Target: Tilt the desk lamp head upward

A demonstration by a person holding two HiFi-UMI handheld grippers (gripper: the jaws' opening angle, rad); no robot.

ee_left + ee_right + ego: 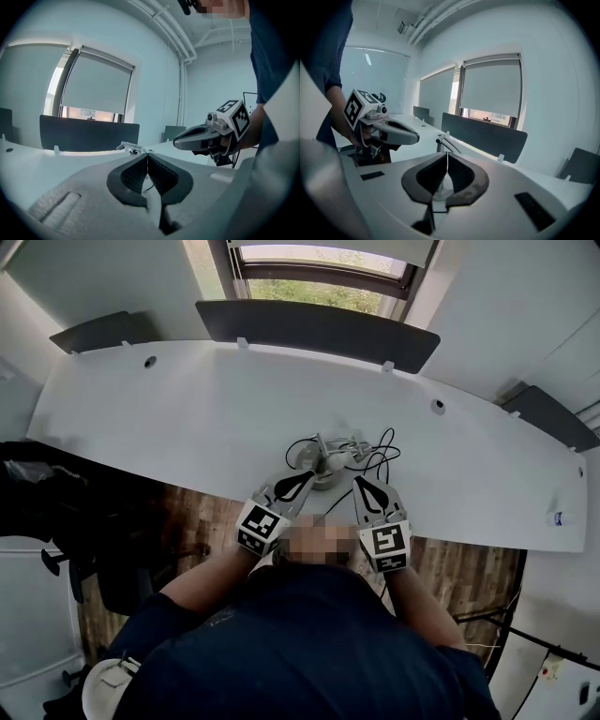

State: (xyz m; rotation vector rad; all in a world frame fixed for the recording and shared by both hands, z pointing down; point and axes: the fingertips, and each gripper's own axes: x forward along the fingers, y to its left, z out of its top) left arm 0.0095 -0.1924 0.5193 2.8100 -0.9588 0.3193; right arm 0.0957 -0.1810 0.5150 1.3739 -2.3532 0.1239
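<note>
A small silver desk lamp (322,461) with a round base sits near the front edge of the white desk (187,418), with black cable (382,448) coiled beside it. My left gripper (309,475) is shut and empty, its tips just short of the lamp's base on the left. My right gripper (360,482) is also shut and empty, just right of the lamp. In the left gripper view the shut jaws (147,155) point at a bit of the lamp (131,147) beyond them. In the right gripper view the lamp's arm (442,138) rises behind the shut jaws (447,153).
Dark divider panels (319,329) stand along the desk's far edge, with a window behind. A black office chair (89,554) stands on the wooden floor to my left. A small object (557,518) lies at the desk's far right. Each gripper shows in the other's view.
</note>
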